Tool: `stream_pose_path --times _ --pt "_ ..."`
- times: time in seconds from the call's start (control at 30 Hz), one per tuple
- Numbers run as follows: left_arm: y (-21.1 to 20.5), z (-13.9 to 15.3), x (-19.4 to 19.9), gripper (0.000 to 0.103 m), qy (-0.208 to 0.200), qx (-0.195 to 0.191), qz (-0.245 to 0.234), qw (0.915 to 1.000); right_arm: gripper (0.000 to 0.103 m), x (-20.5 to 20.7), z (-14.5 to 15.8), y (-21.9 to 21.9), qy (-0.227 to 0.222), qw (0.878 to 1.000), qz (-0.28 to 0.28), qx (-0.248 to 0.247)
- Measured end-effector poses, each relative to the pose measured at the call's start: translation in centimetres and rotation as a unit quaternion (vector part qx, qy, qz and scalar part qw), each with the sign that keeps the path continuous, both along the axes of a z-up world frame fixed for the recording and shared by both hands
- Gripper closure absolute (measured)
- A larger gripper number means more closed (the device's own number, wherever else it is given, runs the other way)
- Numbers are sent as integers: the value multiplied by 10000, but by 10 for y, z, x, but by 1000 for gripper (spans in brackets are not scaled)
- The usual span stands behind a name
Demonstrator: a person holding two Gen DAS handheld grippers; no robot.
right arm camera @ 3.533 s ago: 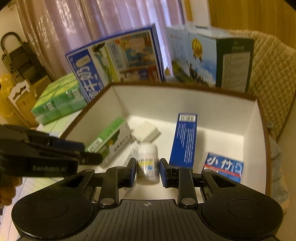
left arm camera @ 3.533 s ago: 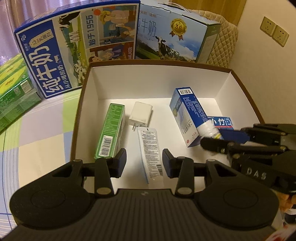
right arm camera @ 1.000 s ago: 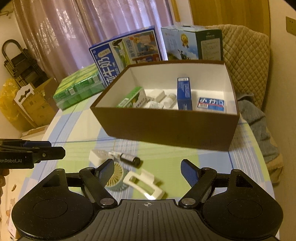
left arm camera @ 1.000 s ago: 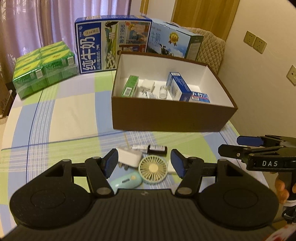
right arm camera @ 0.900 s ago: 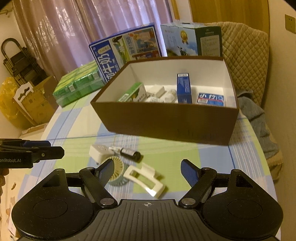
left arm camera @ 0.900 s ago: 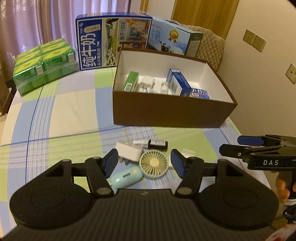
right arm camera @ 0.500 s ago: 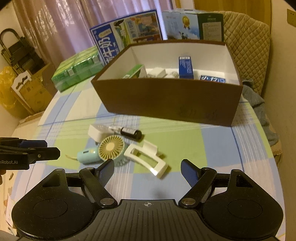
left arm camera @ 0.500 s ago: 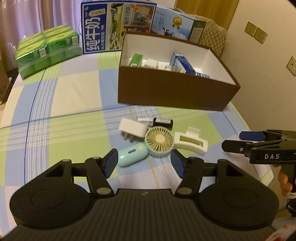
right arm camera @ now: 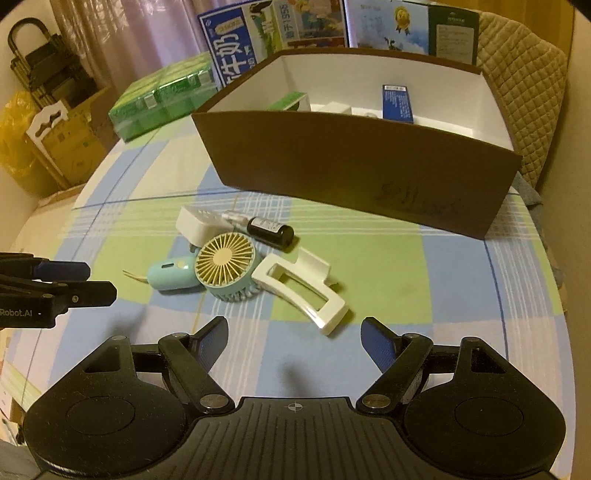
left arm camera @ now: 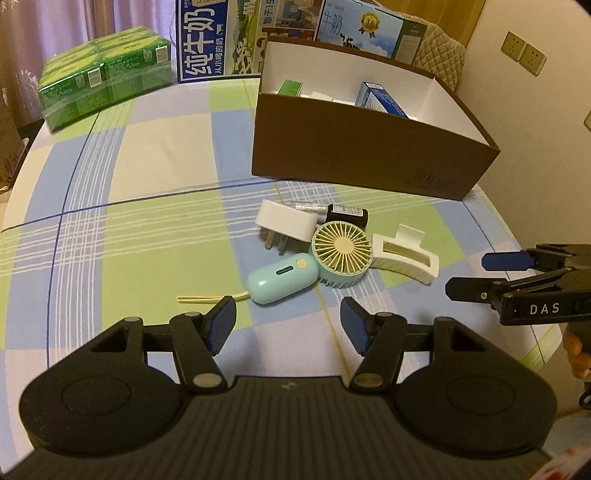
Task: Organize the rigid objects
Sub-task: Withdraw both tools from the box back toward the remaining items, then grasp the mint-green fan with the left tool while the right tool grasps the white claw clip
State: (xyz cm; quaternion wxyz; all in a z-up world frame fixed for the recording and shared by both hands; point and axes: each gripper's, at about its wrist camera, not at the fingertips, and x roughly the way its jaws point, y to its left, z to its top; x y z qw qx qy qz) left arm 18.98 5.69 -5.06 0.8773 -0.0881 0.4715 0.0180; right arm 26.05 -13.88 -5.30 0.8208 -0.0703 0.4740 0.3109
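Note:
A cluster of small items lies on the checked tablecloth before the brown box [left arm camera: 354,147] [right arm camera: 354,170]: a mint hand fan [left arm camera: 341,254] [right arm camera: 225,264], a white hair claw clip [left arm camera: 404,254] [right arm camera: 299,291], a white plug adapter [left arm camera: 284,221] [right arm camera: 195,221] and a dark small bottle [left arm camera: 343,213] [right arm camera: 269,230]. My left gripper [left arm camera: 288,321] hangs open just short of the fan's mint handle [left arm camera: 282,282], empty. My right gripper [right arm camera: 293,339] is open and empty, near the claw clip. The box holds a green carton [left arm camera: 291,88], a blue carton [left arm camera: 382,98] and other small packs, mostly hidden by its wall.
A shrink-wrapped green pack [left arm camera: 105,77] sits at the table's far left. Two milk cartons [left arm camera: 221,37] [left arm camera: 365,27] stand behind the box. A quilted chair back [right arm camera: 524,81] is at the far right, the wall close on the right. A cardboard box [right arm camera: 62,144] stands off the table's left.
Both grippers pulled back out of the box, leaving the white bottle inside, then sank toward the loose items on the cloth. The items now sit larger and closer; both jaws stayed open.

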Motion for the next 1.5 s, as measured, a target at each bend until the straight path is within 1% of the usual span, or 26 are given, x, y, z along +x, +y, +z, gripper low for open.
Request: stream_pose_path --times 0.3,0.5,0.73,0.93,1.1,1.17,1.2,1.27,1.3,1.33,1.37,1.4,1.5 --pt "-2 -15 12 45 -34 22 -167 9999 27 10 -11 0 54 9999 46 -106" --pt "0 -30 26 45 -98 124 -421 9990 27 18 -22 5 -11 9994 255 -230" --pt "2 -46 48 46 -45 314 -745 9967 28 27 -34 15 -187 9977 540 -376" --pt "-1 -56 61 46 -1 337 -1070 9937 37 36 -44 24 -318 9946 821 -546" --pt "-3 -63 70 47 100 360 -1181 9923 46 39 -52 29 -322 9923 981 -687" --pt "-3 -64 72 48 127 361 -1202 9920 54 38 -54 30 -316 9915 1052 -703" --pt "-4 -65 73 50 142 372 -1213 9918 55 37 -54 30 -337 9909 1071 -742" --pt "-5 -64 74 50 154 382 -1261 9912 64 36 -55 31 -442 9893 1099 -856" --pt "-4 -64 73 53 159 349 -1279 9910 65 36 -55 30 -452 9889 1105 -886" --pt "-4 -64 73 58 168 294 -1306 9909 67 36 -55 28 -432 9891 1103 -870" --pt "-4 -65 72 60 186 253 -1342 9905 70 36 -55 26 -388 9897 1088 -845" --pt "-5 -65 71 63 206 212 -1410 9896 71 36 -55 25 -361 9901 1074 -834" --pt "-12 -65 68 67 263 141 -1573 9871 74 32 -55 19 -300 9911 984 -848"
